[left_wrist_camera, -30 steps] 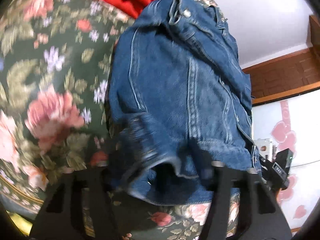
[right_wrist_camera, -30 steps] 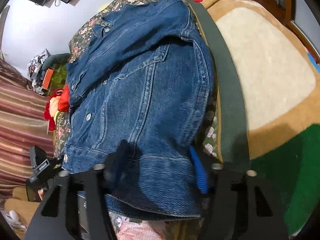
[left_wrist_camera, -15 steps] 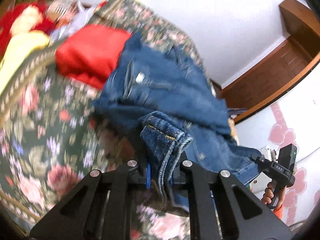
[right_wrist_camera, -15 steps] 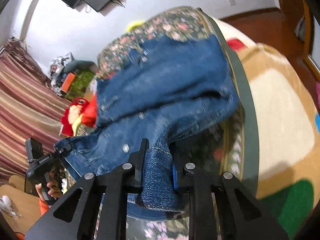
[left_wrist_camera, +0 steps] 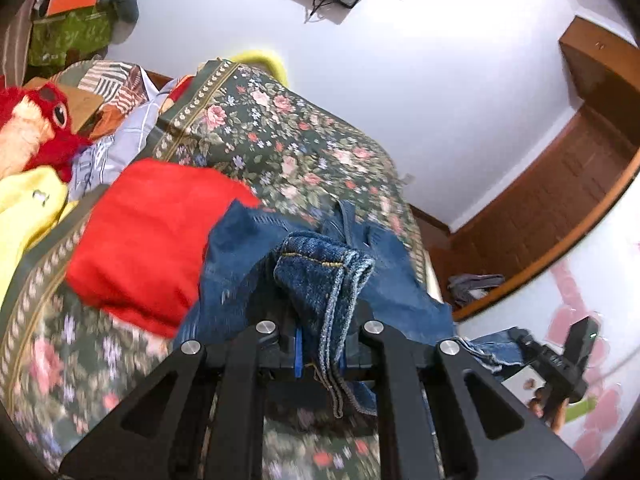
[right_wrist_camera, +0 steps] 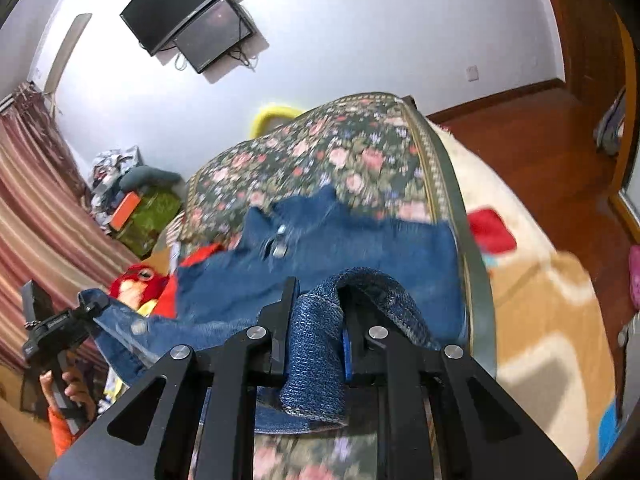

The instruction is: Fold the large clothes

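A blue denim jacket point(left_wrist_camera: 248, 252) lies on a floral bedspread point(left_wrist_camera: 280, 140), its near hem lifted. My left gripper point(left_wrist_camera: 320, 344) is shut on a bunched fold of the jacket's hem point(left_wrist_camera: 328, 272) and holds it above the bed. My right gripper point(right_wrist_camera: 314, 344) is shut on another thick fold of the jacket point(right_wrist_camera: 316, 340), also raised. The jacket's body point(right_wrist_camera: 360, 248) stretches away over the bedspread point(right_wrist_camera: 340, 148). Each gripper shows in the other's view, holding denim: the right one point(left_wrist_camera: 536, 356) and the left one point(right_wrist_camera: 68, 320).
A folded red garment point(left_wrist_camera: 148, 232) lies left of the jacket, with a yellow cloth point(left_wrist_camera: 28, 208) and a red plush toy point(left_wrist_camera: 36, 128) beyond. A beige and green blanket point(right_wrist_camera: 540, 300) lies right of the bedspread. Screens point(right_wrist_camera: 192, 28) hang on the wall.
Both grippers closed on the jacket's near hem and lifted it up off the bed; the cameras now tilt upward toward the wall, and the jacket's lower part is raised.
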Demonstrator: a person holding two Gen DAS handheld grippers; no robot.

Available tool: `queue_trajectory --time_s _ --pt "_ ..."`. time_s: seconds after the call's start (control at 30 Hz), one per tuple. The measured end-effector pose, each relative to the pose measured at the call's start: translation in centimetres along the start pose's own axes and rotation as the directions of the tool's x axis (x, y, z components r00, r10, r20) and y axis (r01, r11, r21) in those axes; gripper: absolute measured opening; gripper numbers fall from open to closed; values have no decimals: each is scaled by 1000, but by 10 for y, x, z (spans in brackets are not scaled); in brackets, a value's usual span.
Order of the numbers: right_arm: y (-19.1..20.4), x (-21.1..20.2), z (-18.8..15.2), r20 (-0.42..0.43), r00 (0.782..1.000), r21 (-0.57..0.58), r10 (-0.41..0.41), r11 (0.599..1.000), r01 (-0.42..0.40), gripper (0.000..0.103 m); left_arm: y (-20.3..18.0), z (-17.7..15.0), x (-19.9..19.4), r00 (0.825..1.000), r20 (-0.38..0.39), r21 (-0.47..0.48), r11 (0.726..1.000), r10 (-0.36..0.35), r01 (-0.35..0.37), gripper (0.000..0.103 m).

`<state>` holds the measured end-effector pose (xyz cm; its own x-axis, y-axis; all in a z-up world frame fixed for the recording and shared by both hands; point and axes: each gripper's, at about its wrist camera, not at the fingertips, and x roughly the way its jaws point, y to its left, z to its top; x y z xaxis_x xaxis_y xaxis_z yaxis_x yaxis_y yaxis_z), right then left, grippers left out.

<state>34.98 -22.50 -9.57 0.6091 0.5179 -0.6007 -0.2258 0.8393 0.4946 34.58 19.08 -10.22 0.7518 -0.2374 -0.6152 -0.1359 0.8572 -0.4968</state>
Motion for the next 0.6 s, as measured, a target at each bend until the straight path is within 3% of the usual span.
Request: queue_trajectory --time_s 0.27,0.43,0.6 --pt "-26 74 30 -58 996 -37 -70 997 68 15 20 29 91 994 -48 17 995 95 -94 11" --pt "-53 116 27 -120 989 -8 -84 996 84 15 41 27 150 979 -123 23 987 160 -158 12" --pt "-71 136 19 -167 983 25 -71 997 76 18 61 15 183 963 -195 13 982 188 -189 17"
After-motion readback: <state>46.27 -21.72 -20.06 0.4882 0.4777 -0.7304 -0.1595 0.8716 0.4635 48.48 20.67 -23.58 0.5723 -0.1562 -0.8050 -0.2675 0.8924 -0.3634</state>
